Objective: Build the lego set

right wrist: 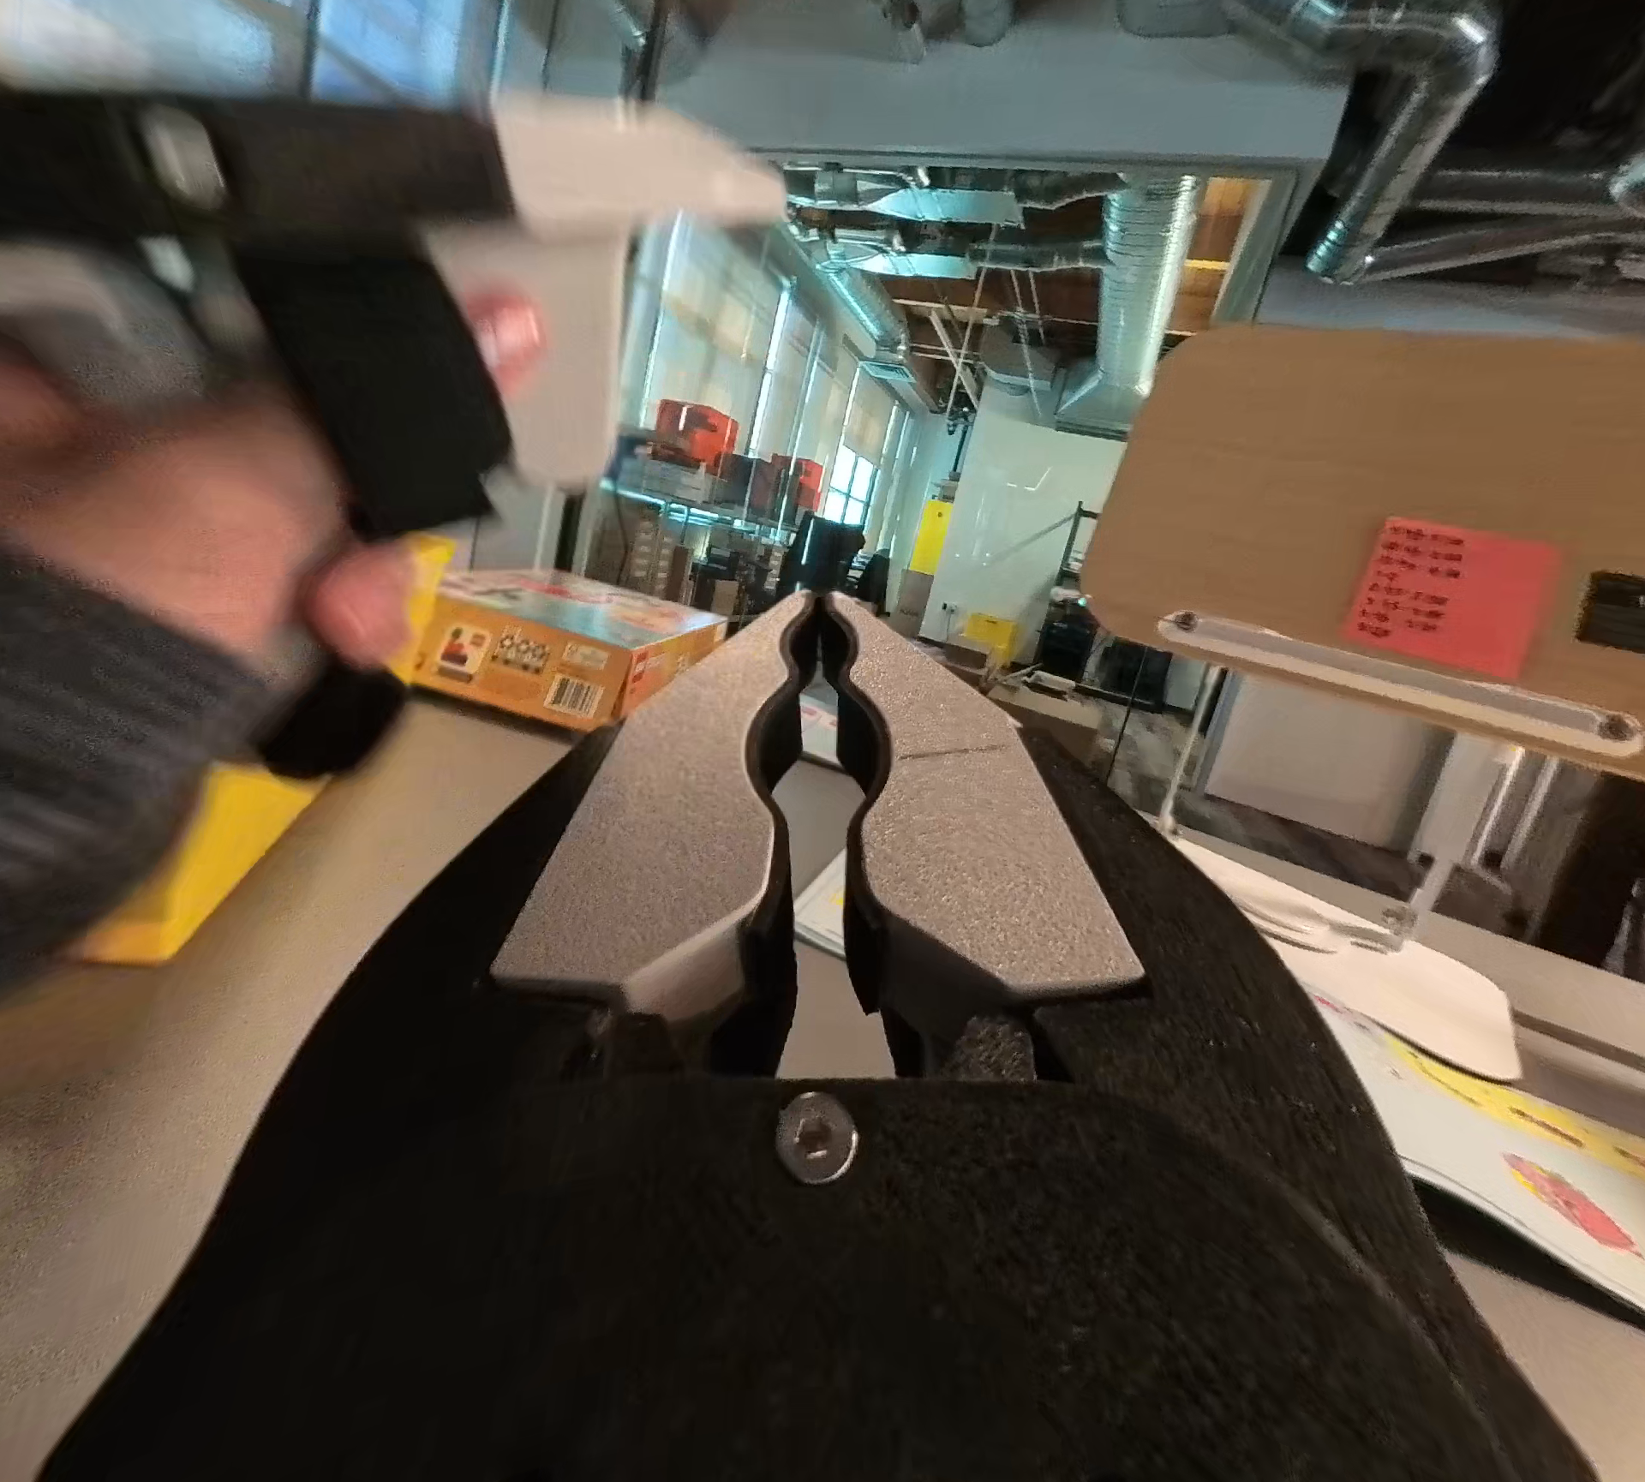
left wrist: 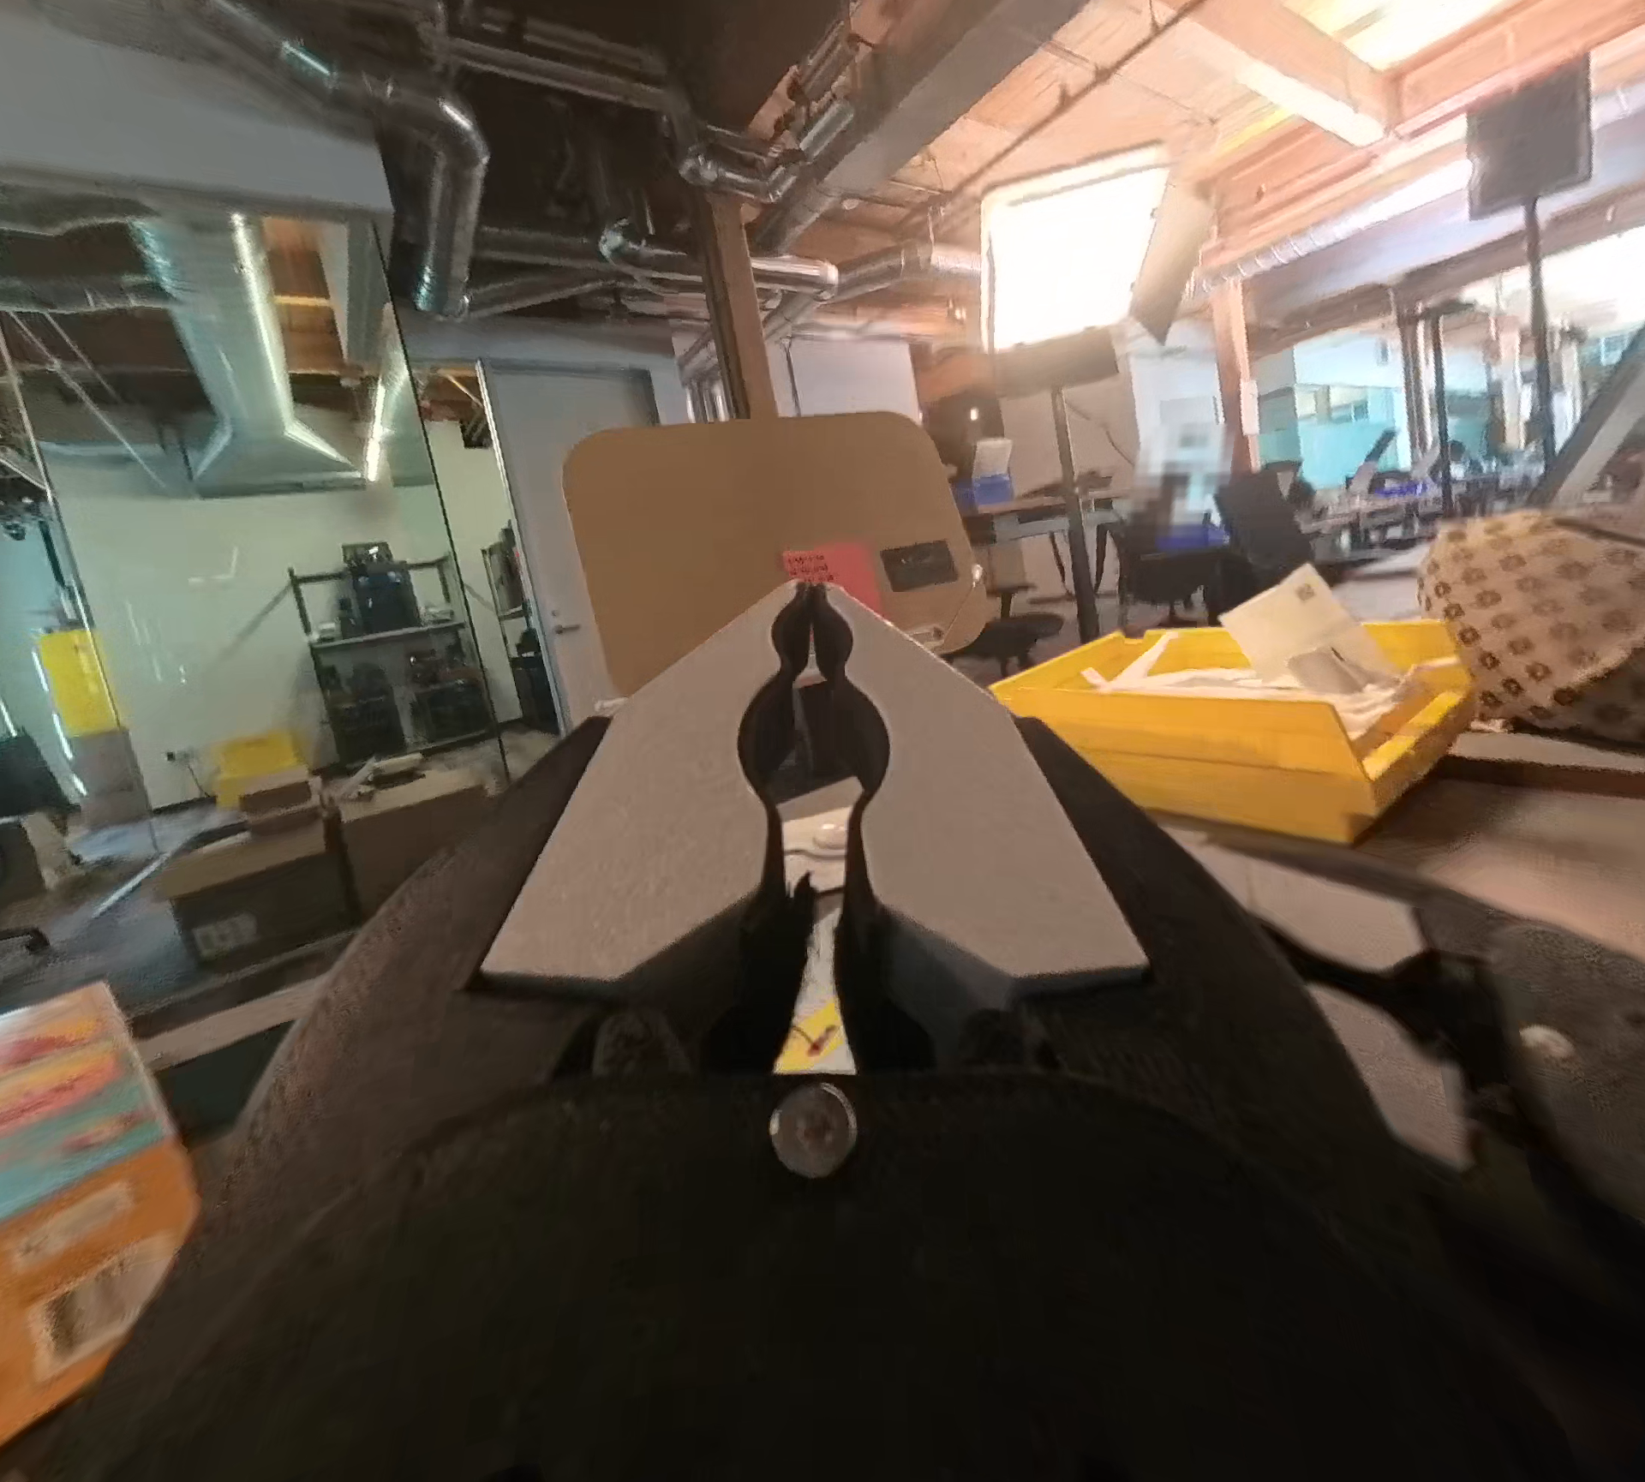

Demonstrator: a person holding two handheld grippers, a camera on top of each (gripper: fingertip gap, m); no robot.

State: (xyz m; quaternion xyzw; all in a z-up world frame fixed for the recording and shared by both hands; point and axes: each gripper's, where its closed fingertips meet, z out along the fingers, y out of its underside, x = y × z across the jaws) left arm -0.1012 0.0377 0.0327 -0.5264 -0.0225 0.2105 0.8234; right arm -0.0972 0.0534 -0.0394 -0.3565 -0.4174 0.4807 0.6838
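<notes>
Plainly, both sets of jaws were together on nothing: the left gripper (left wrist: 812, 587) and the right gripper (right wrist: 821, 594) hung raised above the tabletop (right wrist: 463, 798). Beyond the left jaws stood a tan board (left wrist: 730, 514) with a pink note (left wrist: 841, 565); a yellow tray (left wrist: 1246, 736) lay to their right. Left of the right jaws sat an orange box (right wrist: 552, 660); a booklet (right wrist: 1513, 1154) lay lower right.
</notes>
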